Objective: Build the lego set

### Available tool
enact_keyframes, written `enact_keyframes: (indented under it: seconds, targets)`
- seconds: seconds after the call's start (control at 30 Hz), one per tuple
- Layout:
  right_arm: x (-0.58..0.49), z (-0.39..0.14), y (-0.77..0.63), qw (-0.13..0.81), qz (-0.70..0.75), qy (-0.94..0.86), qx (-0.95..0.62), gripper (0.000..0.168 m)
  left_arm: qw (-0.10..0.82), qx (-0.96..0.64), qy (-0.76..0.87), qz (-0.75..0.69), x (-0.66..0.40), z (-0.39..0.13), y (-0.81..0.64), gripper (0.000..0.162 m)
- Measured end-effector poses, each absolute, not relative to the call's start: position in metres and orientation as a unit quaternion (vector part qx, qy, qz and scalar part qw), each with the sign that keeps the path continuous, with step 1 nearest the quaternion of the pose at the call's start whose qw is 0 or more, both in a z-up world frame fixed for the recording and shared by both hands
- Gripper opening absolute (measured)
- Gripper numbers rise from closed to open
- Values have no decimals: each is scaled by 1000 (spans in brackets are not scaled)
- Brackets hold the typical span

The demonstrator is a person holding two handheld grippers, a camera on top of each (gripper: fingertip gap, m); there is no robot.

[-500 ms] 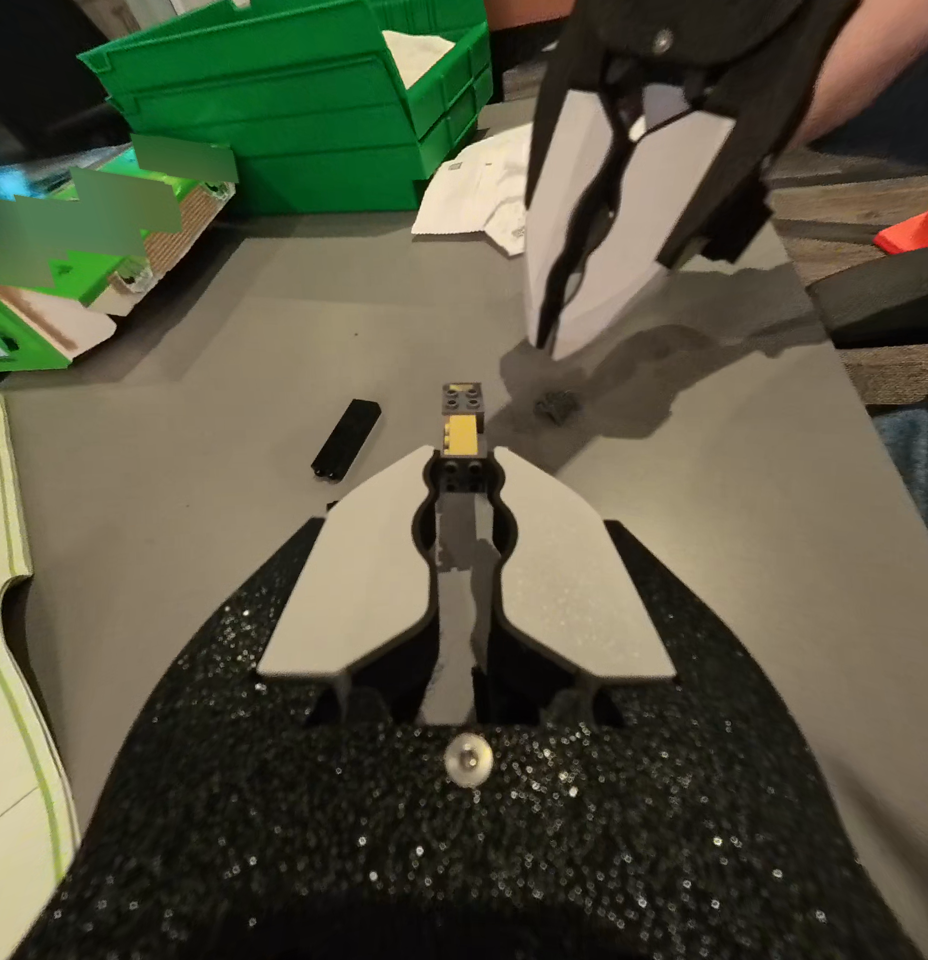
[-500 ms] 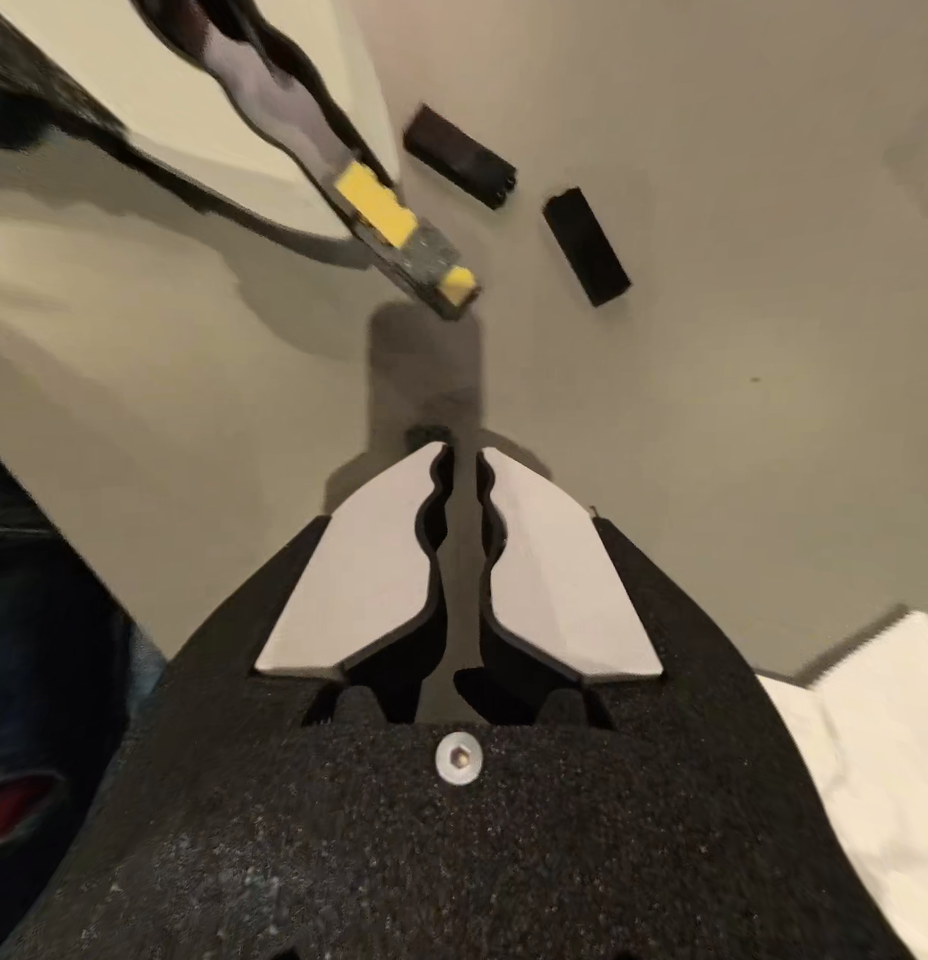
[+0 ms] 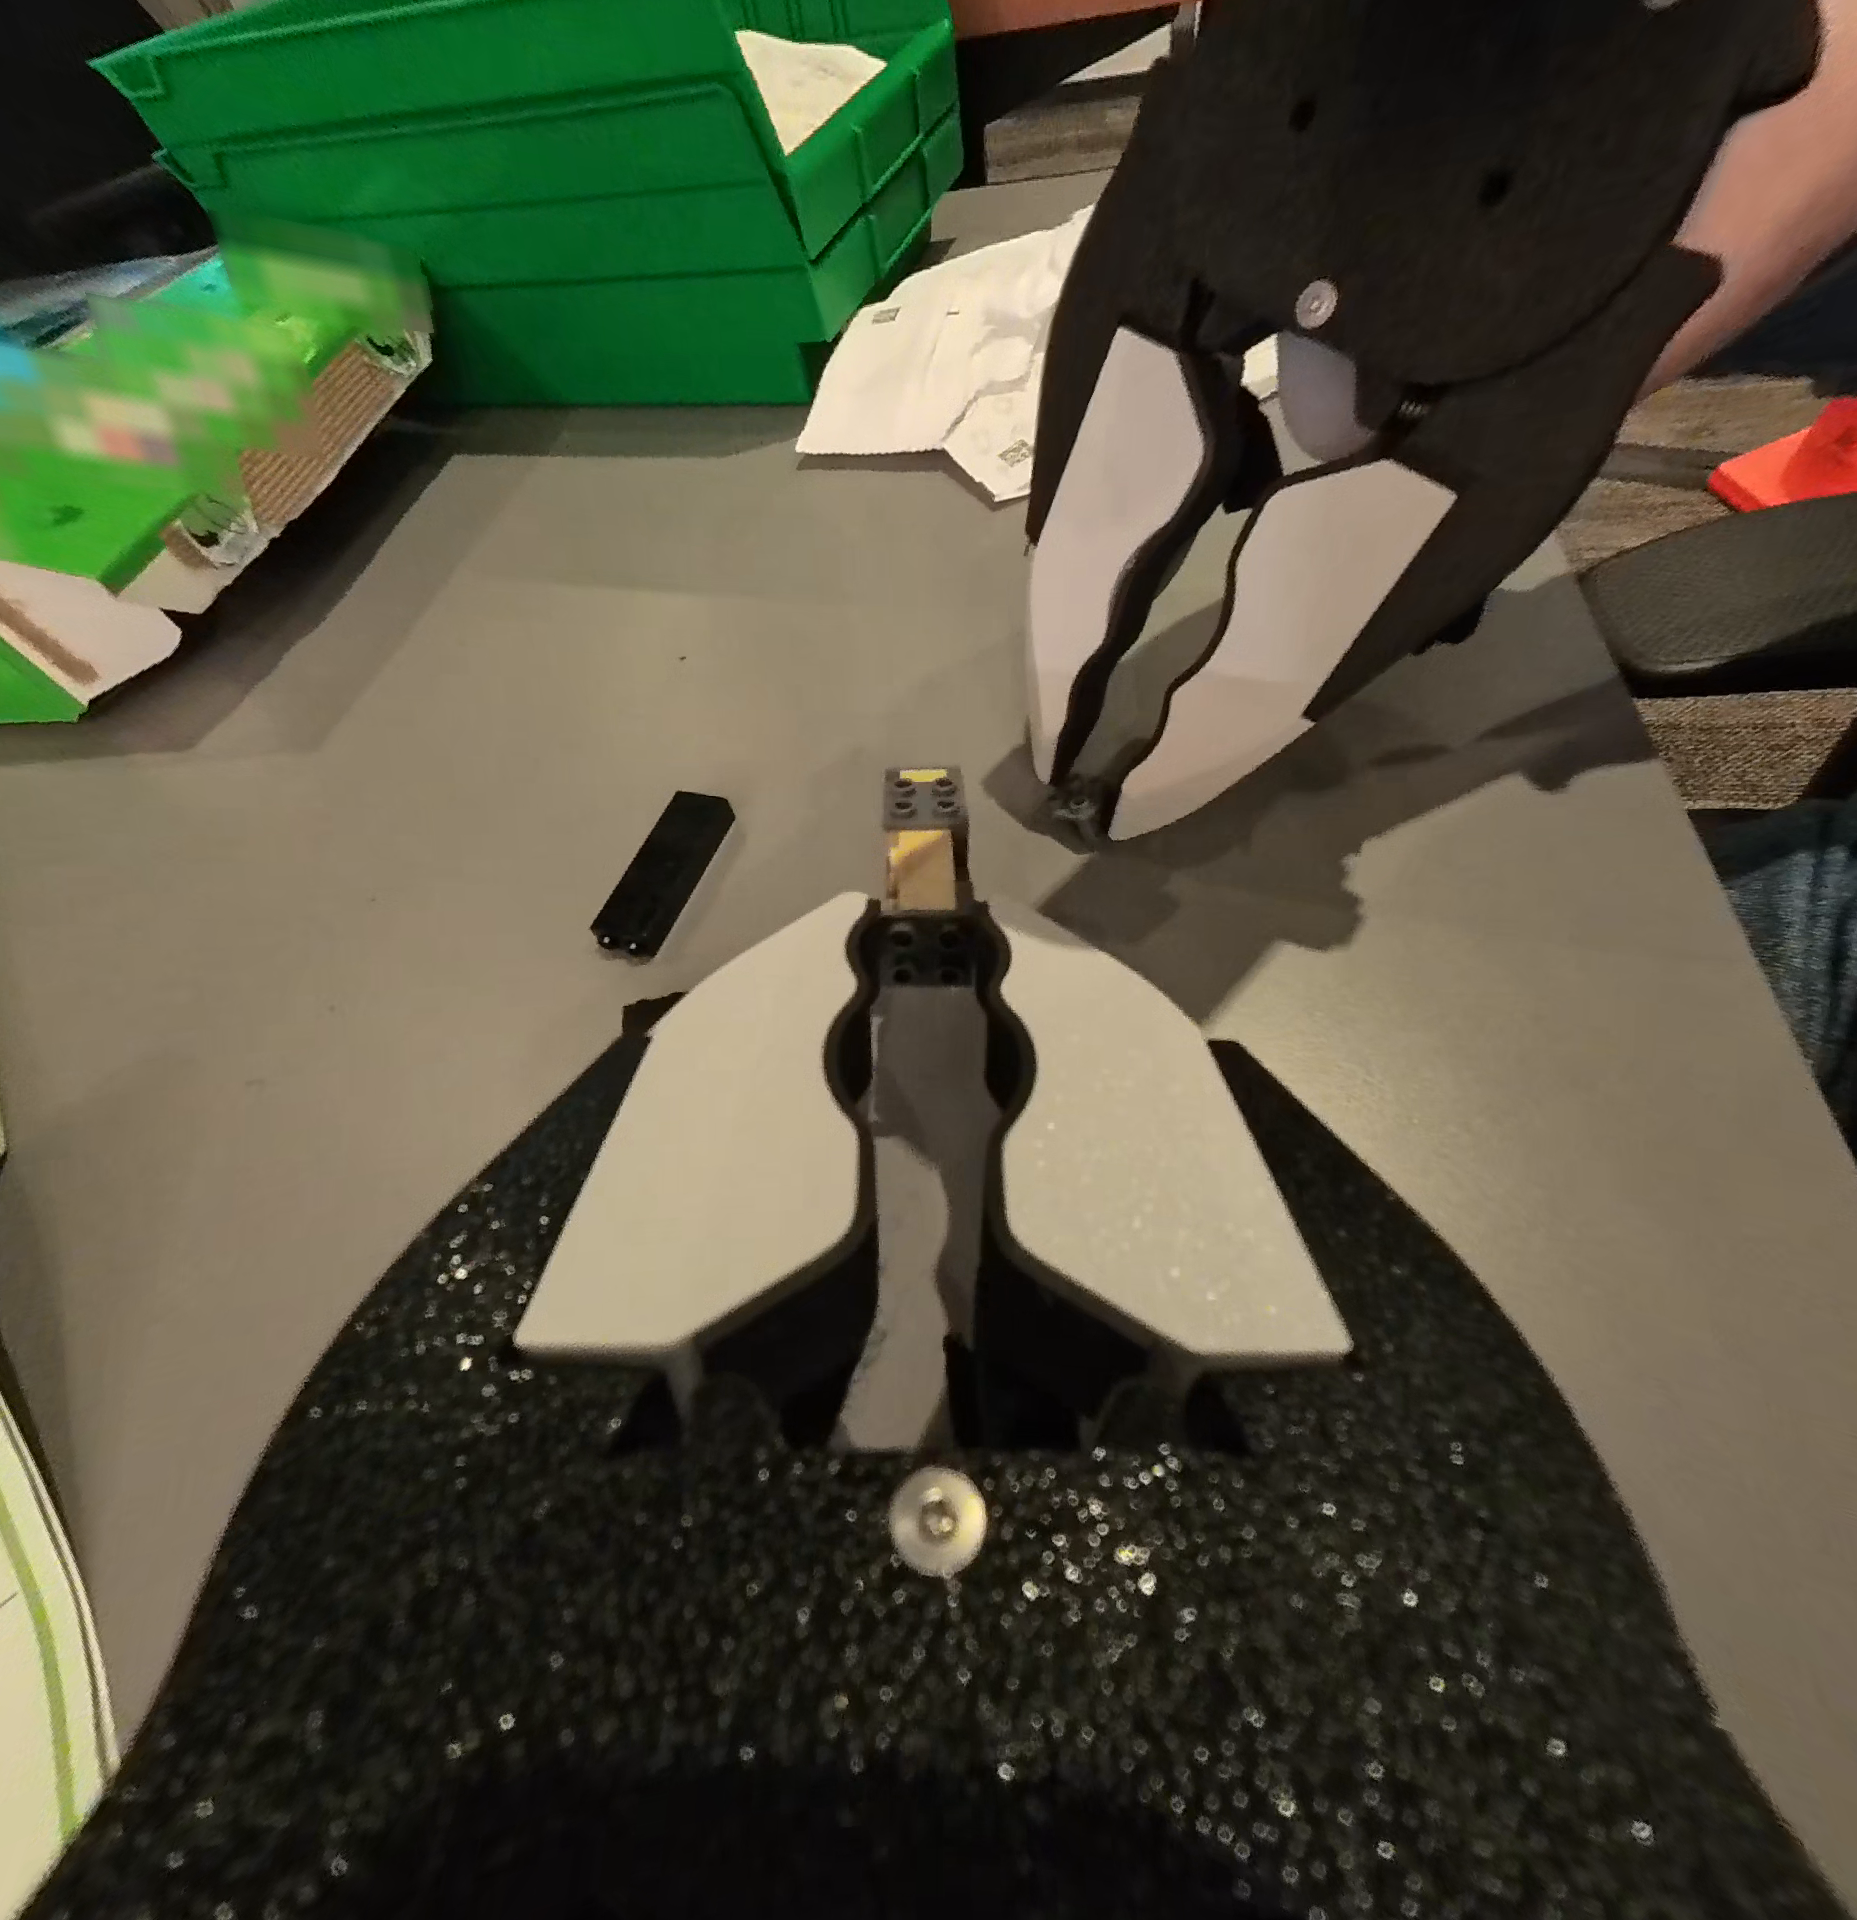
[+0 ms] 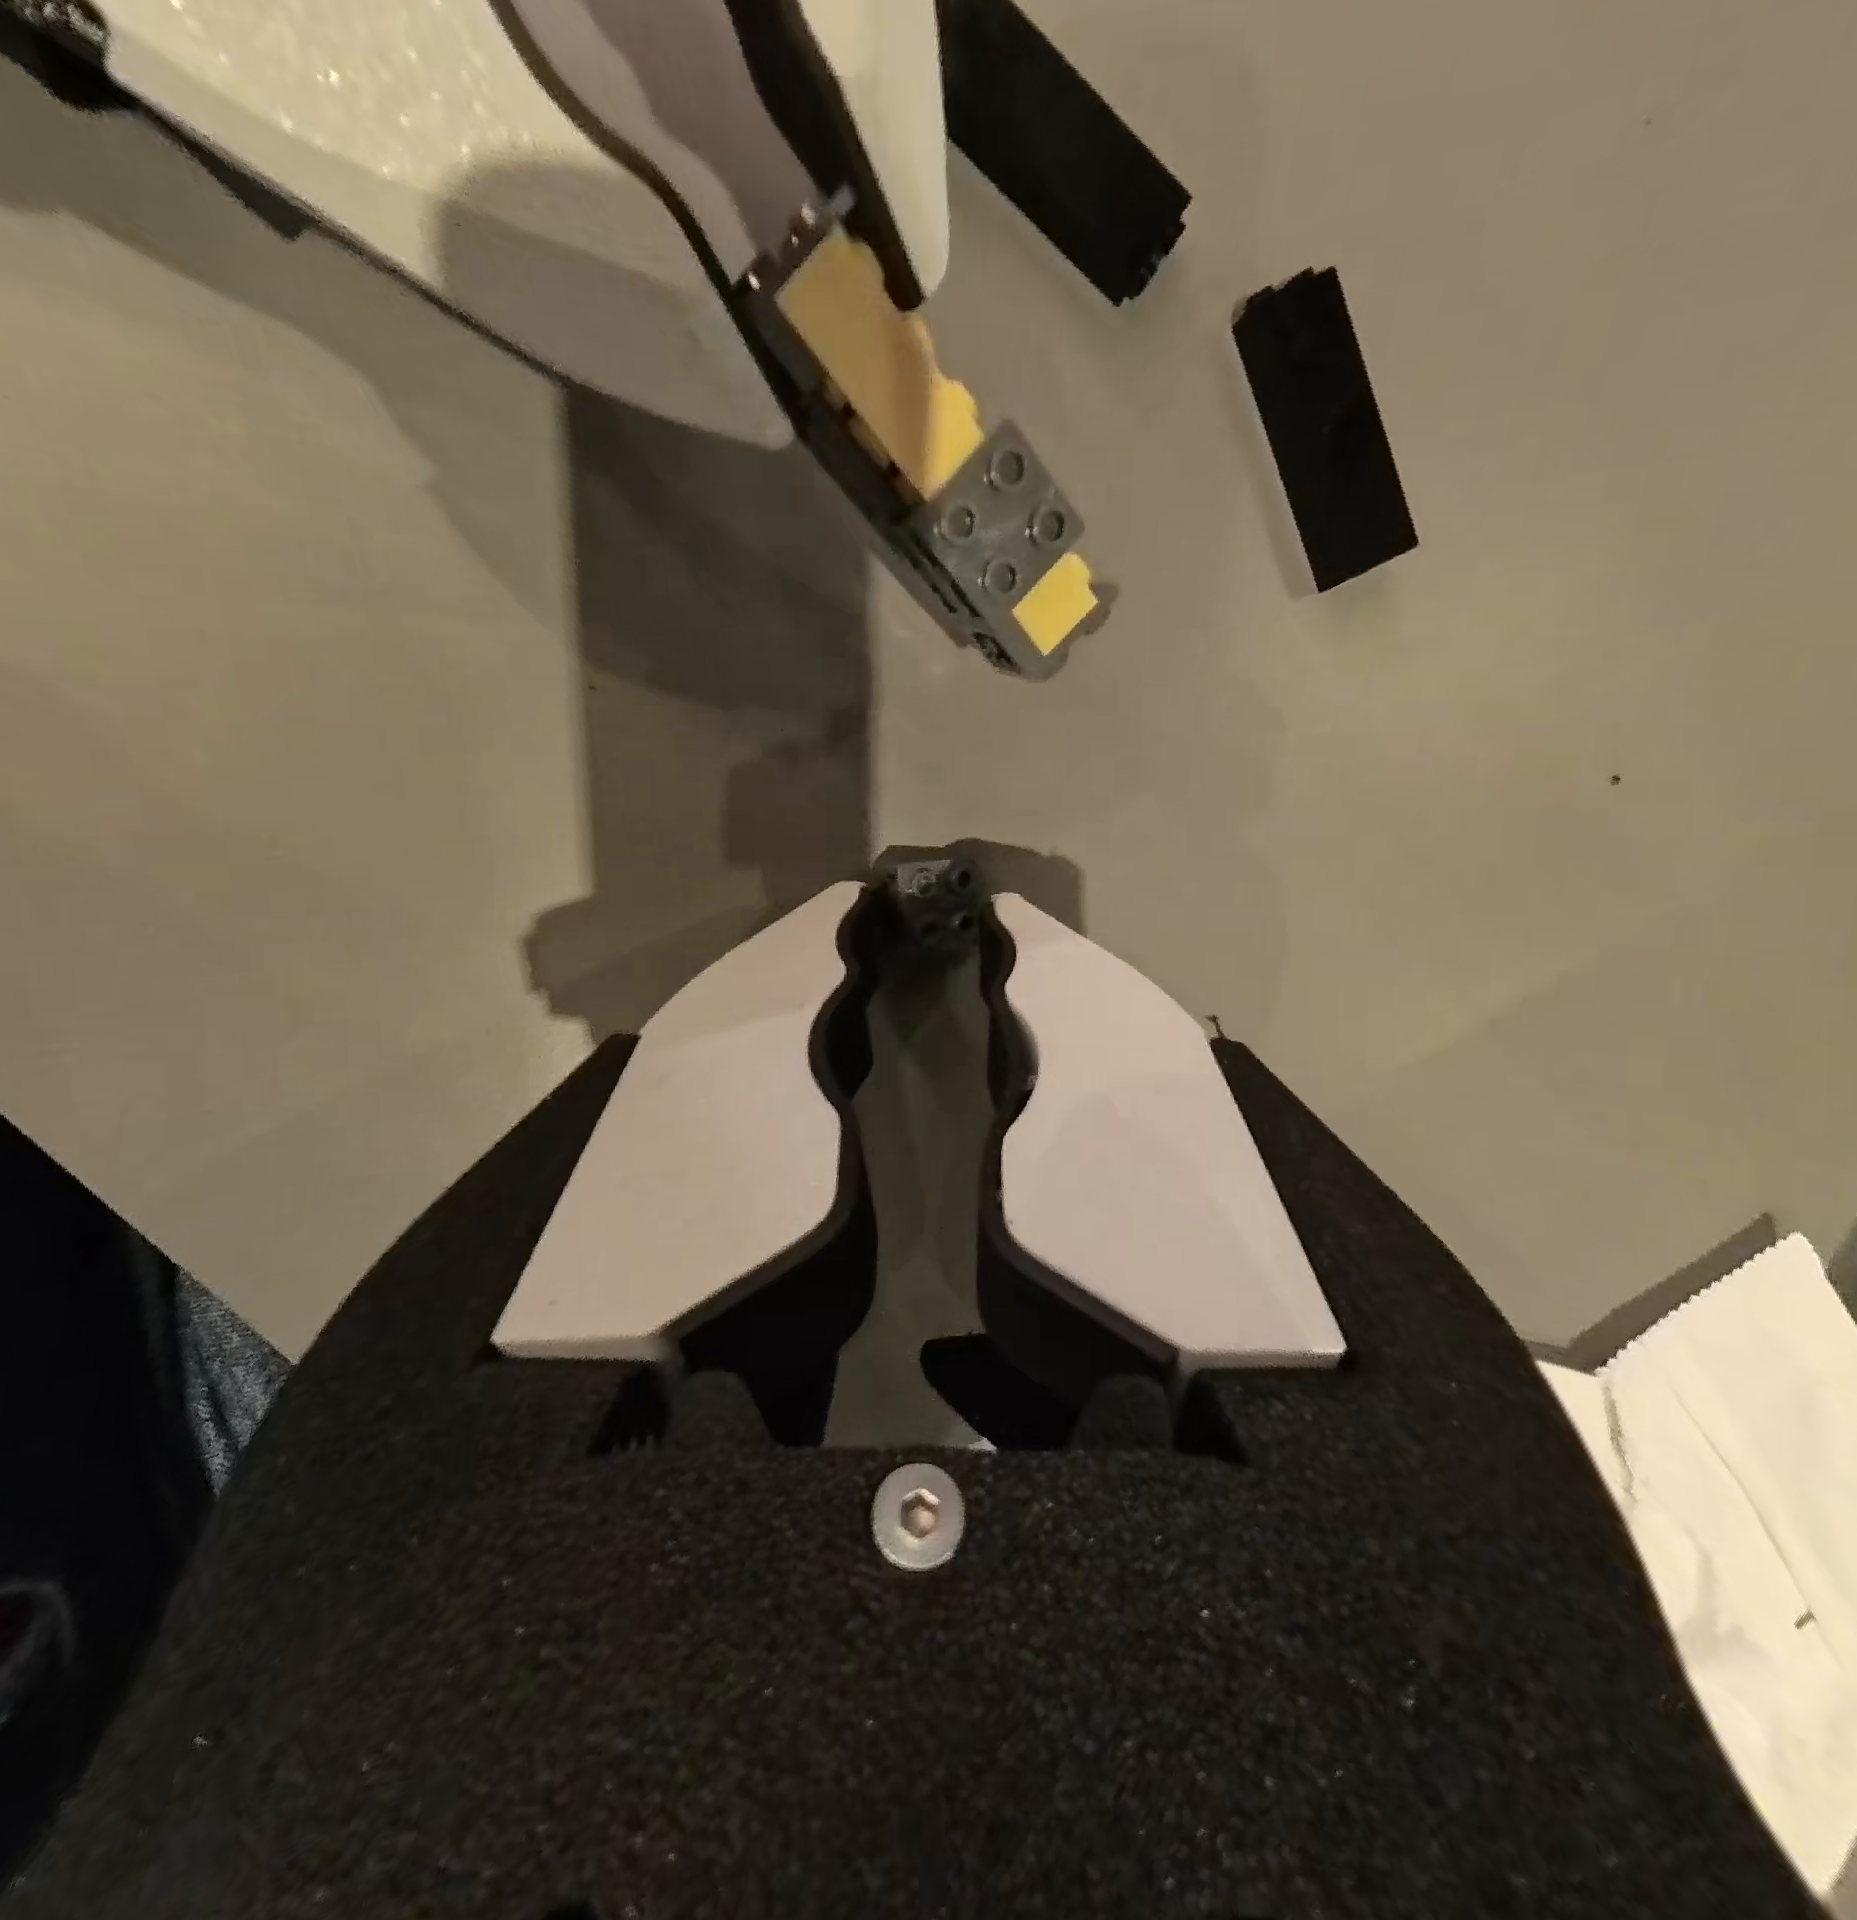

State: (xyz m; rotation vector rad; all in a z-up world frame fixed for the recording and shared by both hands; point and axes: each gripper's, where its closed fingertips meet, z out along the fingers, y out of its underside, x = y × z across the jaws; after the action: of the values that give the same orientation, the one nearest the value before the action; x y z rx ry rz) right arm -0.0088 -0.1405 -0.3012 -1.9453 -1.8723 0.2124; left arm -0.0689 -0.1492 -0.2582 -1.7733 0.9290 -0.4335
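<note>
Small dark lego piece [image 4: 929, 906] between right tool [image 4: 926, 896] tips, on table [image 4: 1423, 883].

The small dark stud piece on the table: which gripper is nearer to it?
Right. The right gripper has its fingertips around the small dark stud piece at the table. The left gripper is apart from it, holding the grey-and-yellow assembly.

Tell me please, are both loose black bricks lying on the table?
Yes, both black bricks lie flat on the grey table, untouched by either gripper.
</note>
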Motion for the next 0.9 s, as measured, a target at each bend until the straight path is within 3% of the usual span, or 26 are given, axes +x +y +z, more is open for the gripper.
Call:
enact_keyframes:
  seconds: [0.63,0.77,0.9]
  targets:
    - [-6,-297,-141,214,75,-710,-667,17,513,-742,387,-192,-68,-259,-150,17]
    - [-6,-300,-143,201,85,-714,-666,24,510,-742,390,-192,-67,-260,-151,17]
    - [-6,-297,-140,214,77,-716,-660,18,508,-742,392,-193,-67,-261,-151,17]
